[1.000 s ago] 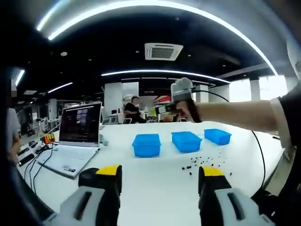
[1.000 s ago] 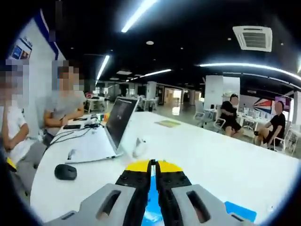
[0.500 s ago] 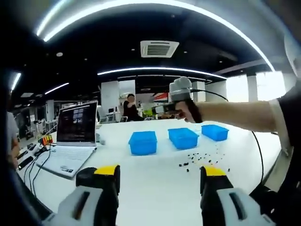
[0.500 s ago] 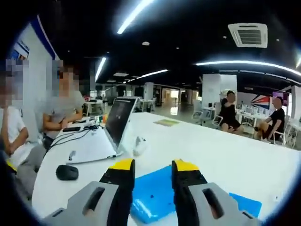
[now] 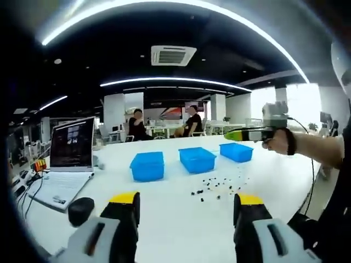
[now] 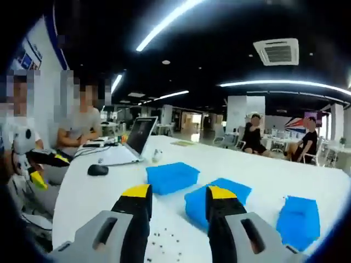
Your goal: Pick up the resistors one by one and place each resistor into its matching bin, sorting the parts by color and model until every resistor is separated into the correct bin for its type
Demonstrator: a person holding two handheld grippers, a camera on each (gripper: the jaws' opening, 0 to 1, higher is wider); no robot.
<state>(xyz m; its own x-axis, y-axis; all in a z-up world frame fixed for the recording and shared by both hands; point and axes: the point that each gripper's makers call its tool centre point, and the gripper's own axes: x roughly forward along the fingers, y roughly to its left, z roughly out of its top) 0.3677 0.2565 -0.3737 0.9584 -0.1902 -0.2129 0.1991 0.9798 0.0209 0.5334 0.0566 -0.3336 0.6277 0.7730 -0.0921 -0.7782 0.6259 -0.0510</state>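
Left gripper view: three blue bins (image 5: 196, 159) on a white surface (image 5: 181, 219), tiny dark resistors (image 5: 216, 189) scattered nearby, colours illegible. Both the left hand-held gripper (image 5: 186, 211) and right hand-held gripper (image 6: 173, 204) hang spread, empty.

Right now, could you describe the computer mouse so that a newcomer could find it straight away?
On the white table, find the open laptop at the far end from the three blue bins. The mouse lies beside it: small, dark, rounded, and alone on bare tabletop.
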